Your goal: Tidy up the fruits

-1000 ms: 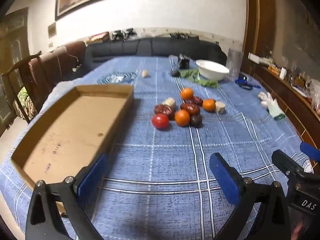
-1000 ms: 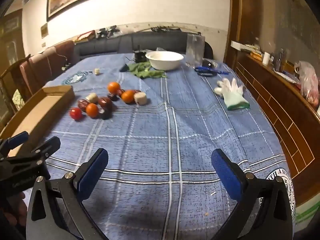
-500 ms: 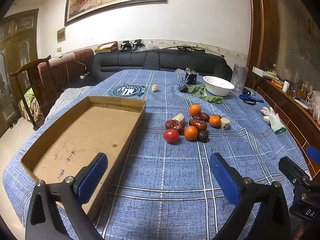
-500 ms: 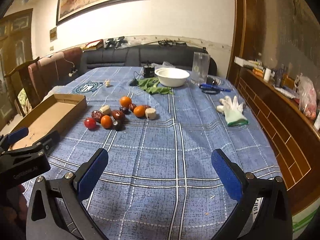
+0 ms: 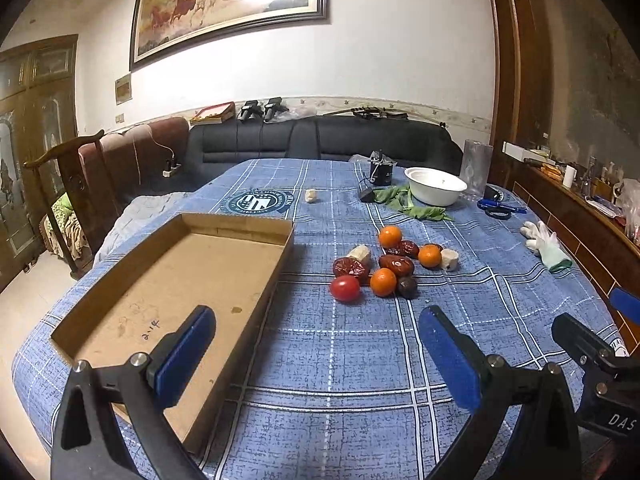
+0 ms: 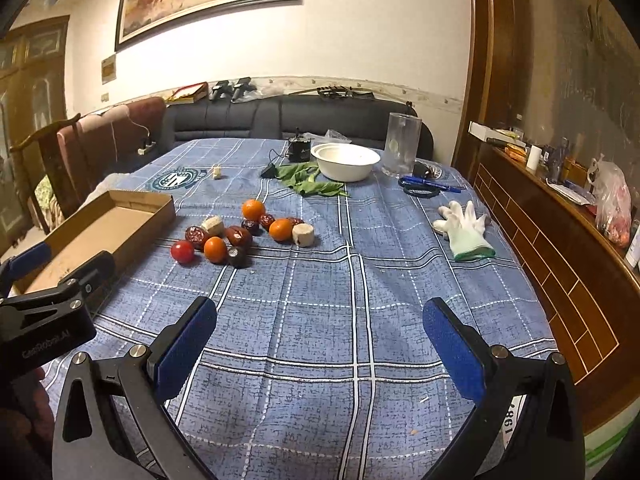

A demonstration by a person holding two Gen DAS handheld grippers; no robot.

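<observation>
A cluster of fruit lies mid-table on the blue checked cloth: a red tomato [image 5: 345, 288] [image 6: 182, 251], three oranges, the nearest [image 5: 383, 282] [image 6: 215, 249], dark red dates [image 5: 396, 265], a dark round fruit [image 5: 407, 287] and pale chunks [image 5: 449, 259]. An empty cardboard tray [image 5: 168, 280] [image 6: 100, 228] sits left of them. My left gripper [image 5: 316, 352] is open above the tray's near corner, well short of the fruit. My right gripper [image 6: 320, 344] is open over bare cloth, nothing between its fingers.
At the far end stand a white bowl [image 5: 435, 186], green leaves [image 5: 412, 204], a clear jar [image 6: 402, 144] and a small black device [image 5: 381, 170]. A white glove [image 6: 464, 228] and blue scissors [image 6: 428, 188] lie right. Chairs and a sofa border the table.
Both grippers have risen and tilted up, so the view shows more wall and the fruit looks farther down the table. Both stay open and the fruit has not moved.
</observation>
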